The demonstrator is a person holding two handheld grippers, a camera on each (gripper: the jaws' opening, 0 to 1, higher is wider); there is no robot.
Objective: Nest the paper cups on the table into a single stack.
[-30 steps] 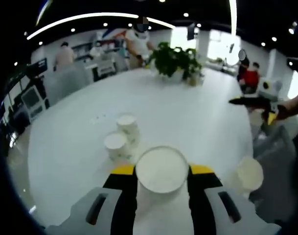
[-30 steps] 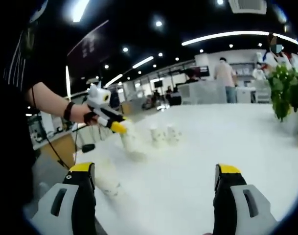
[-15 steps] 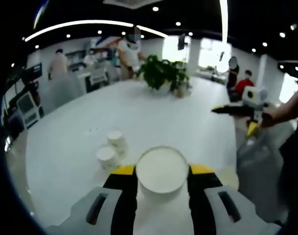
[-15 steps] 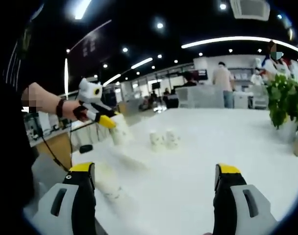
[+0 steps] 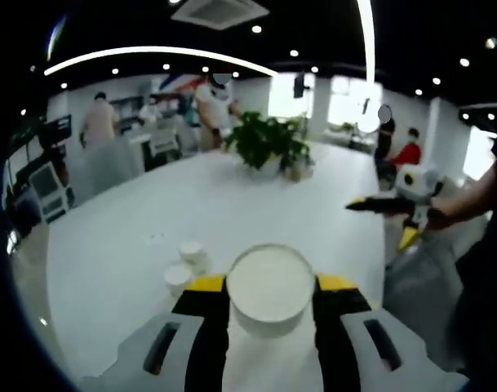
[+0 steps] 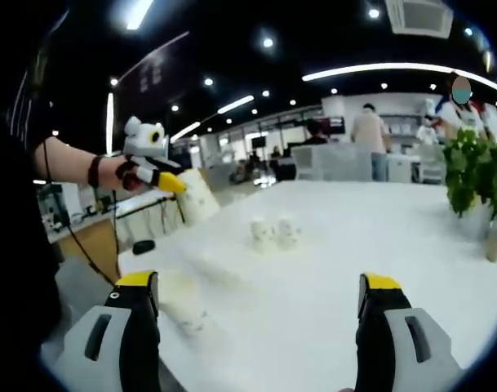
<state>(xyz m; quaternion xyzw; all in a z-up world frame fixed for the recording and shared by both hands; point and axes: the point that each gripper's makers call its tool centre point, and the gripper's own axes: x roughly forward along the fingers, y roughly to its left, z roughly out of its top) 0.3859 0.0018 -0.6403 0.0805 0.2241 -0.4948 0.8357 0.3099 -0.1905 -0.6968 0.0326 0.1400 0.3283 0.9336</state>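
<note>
- My left claw [image 5: 270,284] is clamped on a paper cup [image 5: 270,286] — a yellow-tipped jaw presses each side of it, and its open mouth faces the camera. From the right gripper view I see that same claw [image 6: 176,184] raised above the near edge of the worktop, the cup [image 6: 198,196] tilted in its grip.
- My right claw [image 6: 259,287] is spread wide with nothing between the jaws, just the white worktop [image 6: 370,237] beyond. In the left gripper view it [image 5: 387,214] hangs off to the right, past the worktop's edge.
- Just beyond the held cup, two more cups [image 5: 185,265] stand close together on the worktop [image 5: 126,237]; in the right gripper view they [image 6: 275,232] sit side by side further out.
- Another cup [image 6: 179,300] stands near the worktop's edge, next to my right claw's left jaw — blurred.
- A leafy potted plant [image 5: 268,144] stands at the far side of the worktop.
- People [image 5: 95,124] stand in the background beyond it.
</note>
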